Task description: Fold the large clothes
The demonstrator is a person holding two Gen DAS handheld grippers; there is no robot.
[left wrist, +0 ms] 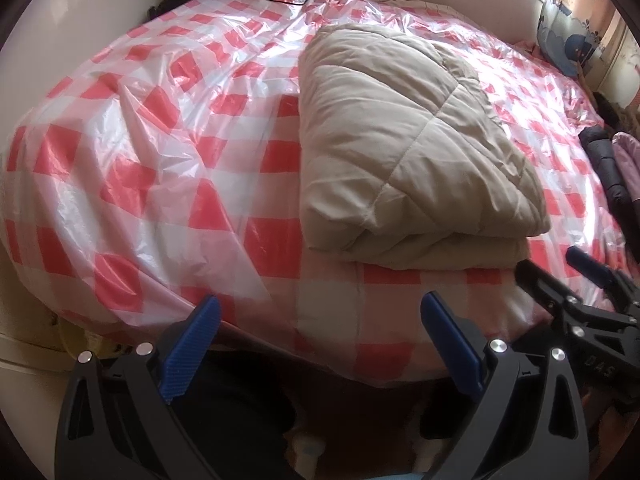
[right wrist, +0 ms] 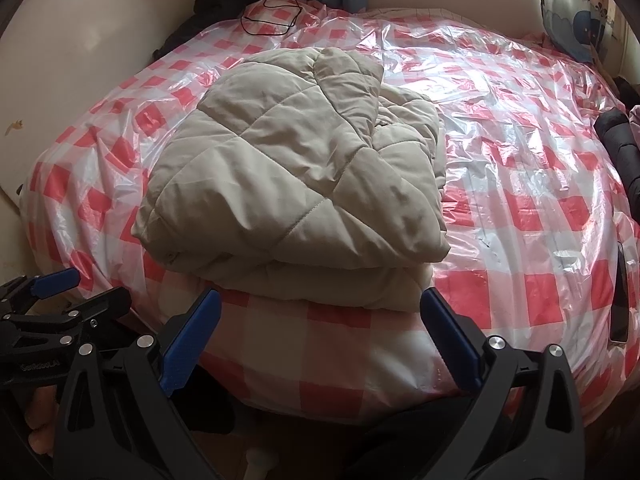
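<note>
Already the beige quilted coat lay folded into a thick bundle on the bed, near the bed's near edge, resting on the red-and-white checked plastic sheet that covered the mattress. Both tools were held off the cloth, short of the bed's near edge: the left gripper had its jaws wide apart with nothing between them, and the right gripper stood the same, jaws apart and empty. In the left wrist view the bundle sat to the right of centre; in the right wrist view it lay straight ahead, its rounded fold facing the cameras. Judging by the stacked layers, the folding looked close to finished, and what remained was probably to tidy or press the bundle. To do that well, the jaws would best come in low at the two near corners, take only the upper layer, and avoid pinching the slippery sheet beneath, which could drag and undo the stack. A black cable lay at the far side, and dark clothing at the right edge, both well apart from the coat.
</note>
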